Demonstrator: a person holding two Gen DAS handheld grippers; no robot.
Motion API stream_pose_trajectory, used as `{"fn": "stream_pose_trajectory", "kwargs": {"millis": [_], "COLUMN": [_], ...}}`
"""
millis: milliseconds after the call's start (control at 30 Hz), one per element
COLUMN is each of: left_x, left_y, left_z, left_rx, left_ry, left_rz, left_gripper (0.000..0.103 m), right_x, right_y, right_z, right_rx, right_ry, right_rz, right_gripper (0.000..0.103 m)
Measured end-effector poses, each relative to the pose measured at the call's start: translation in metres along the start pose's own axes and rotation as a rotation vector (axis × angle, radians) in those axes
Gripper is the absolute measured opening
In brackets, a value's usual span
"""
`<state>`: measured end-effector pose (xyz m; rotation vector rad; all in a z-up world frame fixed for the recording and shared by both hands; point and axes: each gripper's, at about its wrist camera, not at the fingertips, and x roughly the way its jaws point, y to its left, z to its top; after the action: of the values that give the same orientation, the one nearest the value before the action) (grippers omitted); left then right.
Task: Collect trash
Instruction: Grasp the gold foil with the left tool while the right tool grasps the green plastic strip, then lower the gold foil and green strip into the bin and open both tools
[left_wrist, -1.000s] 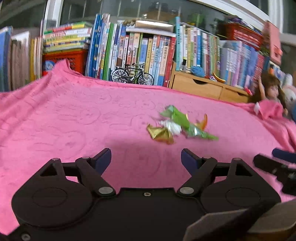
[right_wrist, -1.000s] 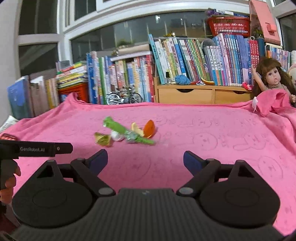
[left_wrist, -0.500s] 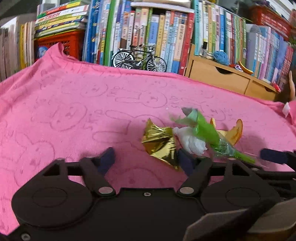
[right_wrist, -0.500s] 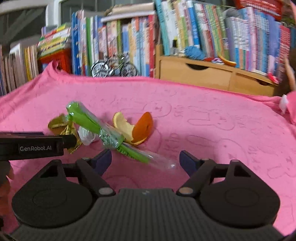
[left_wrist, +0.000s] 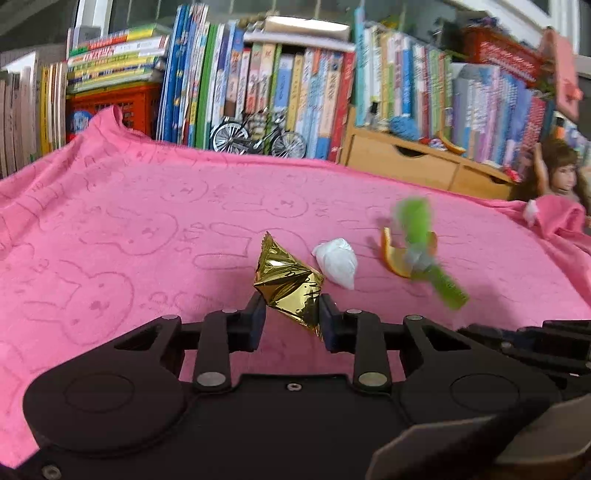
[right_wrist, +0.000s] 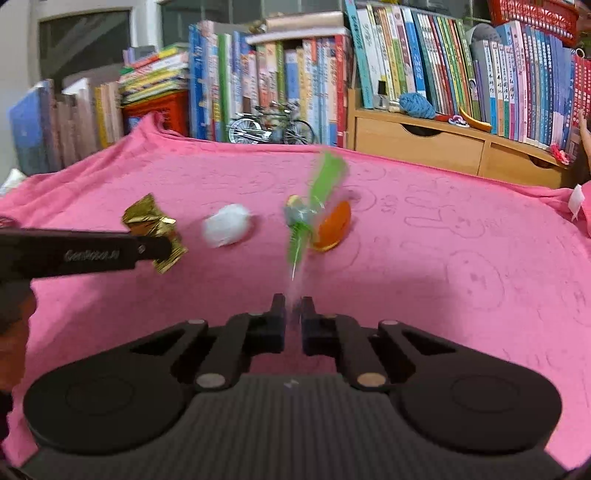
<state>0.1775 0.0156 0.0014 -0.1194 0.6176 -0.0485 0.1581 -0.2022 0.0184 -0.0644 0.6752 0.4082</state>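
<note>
Left wrist view looks across a pink blanket (left_wrist: 110, 229) embossed with rabbit outlines, spread over the work surface. Behind it stand rows of books (left_wrist: 258, 81), an orange crate (left_wrist: 110, 107), a small model bicycle (left_wrist: 258, 134), a wooden drawer unit (left_wrist: 424, 162) and, at the far right, a doll (left_wrist: 557, 177) partly cut off by the frame edge.

The left gripper (left_wrist: 291, 321) has just been closing, and its pads now pinch the lower part of a gold foil wrapper (left_wrist: 288, 280). Just beside that lies a white paper wad (left_wrist: 336, 262) on the blanket, and further right an orange peel (left_wrist: 393, 258).

The right gripper (right_wrist: 293, 317) has likewise just been closing; its jaws stand pressed almost together on the clear tail of a green plastic wrapper (right_wrist: 314, 206). That wrapper is smeared by motion in both views, so its outline is hard to read, and it covers part of the peel behind it. Whether it hangs clear of the blanket I cannot tell.

From the right wrist view, the left gripper's black finger crosses the left side and hides part of the gold wrapper.
</note>
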Motion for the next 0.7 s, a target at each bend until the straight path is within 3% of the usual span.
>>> {"fn": "stream_pose_trajectory", "kwargs": {"millis": [167,233,300,333,467,700], "left_x": [-0.047,-0.066,-0.084,-0.09,-0.11,-0.124], "left_y": [-0.003,-0.004,-0.004,-0.004,-0.002,0.009], "left_z": [-0.019,-0.029,-0.038,-0.041,-0.048,-0.054], "left_rx": [0.022,0.028,0.036,0.041,0.04,0.051], "left_ry": [-0.034,-0.051,-0.078,-0.09,-0.11,-0.104], "left_rz": [-0.063,-0.083,-0.087,-0.082,-0.065,-0.059], "left_gripper": [0.029,0.029,0.029,0.029,0.029,0.029], "right_x": [-0.048,-0.061,-0.07,-0.072,-0.059,0.029], "right_y": [0.014,0.019,0.023,0.025,0.026,0.015], "right_z": [-0.028,-0.036,-0.038,-0.037,-0.015,0.029], "right_rx": [-0.024,-0.061,-0.091,-0.107,-0.07,0.181], "right_ry": [0.027,0.059,0.054,0.035,-0.022,-0.016], "right_rz": [0.061,0.08,0.082,0.068,0.022,0.016], "right_gripper": [0.012,0.029,0.067,0.072,0.075,0.075]}}
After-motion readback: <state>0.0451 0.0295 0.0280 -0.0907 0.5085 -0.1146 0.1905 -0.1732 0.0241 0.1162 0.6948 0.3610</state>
